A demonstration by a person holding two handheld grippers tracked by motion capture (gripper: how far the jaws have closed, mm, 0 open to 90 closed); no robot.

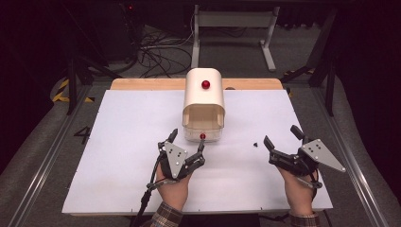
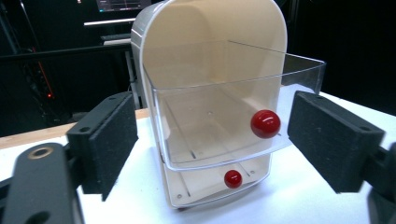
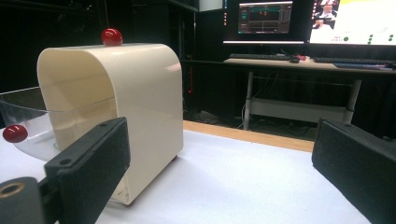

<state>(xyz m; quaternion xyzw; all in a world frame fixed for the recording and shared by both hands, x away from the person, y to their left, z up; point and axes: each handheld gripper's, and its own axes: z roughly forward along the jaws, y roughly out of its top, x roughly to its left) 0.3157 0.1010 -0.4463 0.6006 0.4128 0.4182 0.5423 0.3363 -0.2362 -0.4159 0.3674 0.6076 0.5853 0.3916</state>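
The work in hand is opening the cream bread-bin-style drawer box (image 1: pixel 204 97), which is standing near the far middle of the white table (image 1: pixel 118 156), its open face turned toward the person. In the left gripper view the upper clear drawer (image 2: pixel 224 126) is sitting pulled partway out of the shell, overhanging the lower clear drawer (image 2: pixel 219 184), which is lying almost flush with the box front; each is carrying a red ball knob, the upper knob (image 2: pixel 265 123) large and near, the lower knob (image 2: pixel 233 178) smaller beneath it. A third red knob (image 1: pixel 205 84) is sitting on the box's rounded top. The left gripper (image 1: pixel 187 142) is hovering just in front of the drawers with its jaws standing apart; its right pad (image 2: pixel 334 140) is lying just beside the upper knob without pressing on it, and nothing is being gripped between the pads. The right gripper (image 1: pixel 283 136) is resting well off to the box's right side with its jaws spread wide and empty, one pad (image 3: pixel 91 163) looking along the box's cream flank. A tiny dark speck (image 1: pixel 255 144) is lying on the table between the box and the right gripper. Judging from this, the upper drawer's pull looks done or nearly so and the knob let go, while the lower drawer is still waiting to be drawn out; whether anything is meant to go inside I cannot tell.
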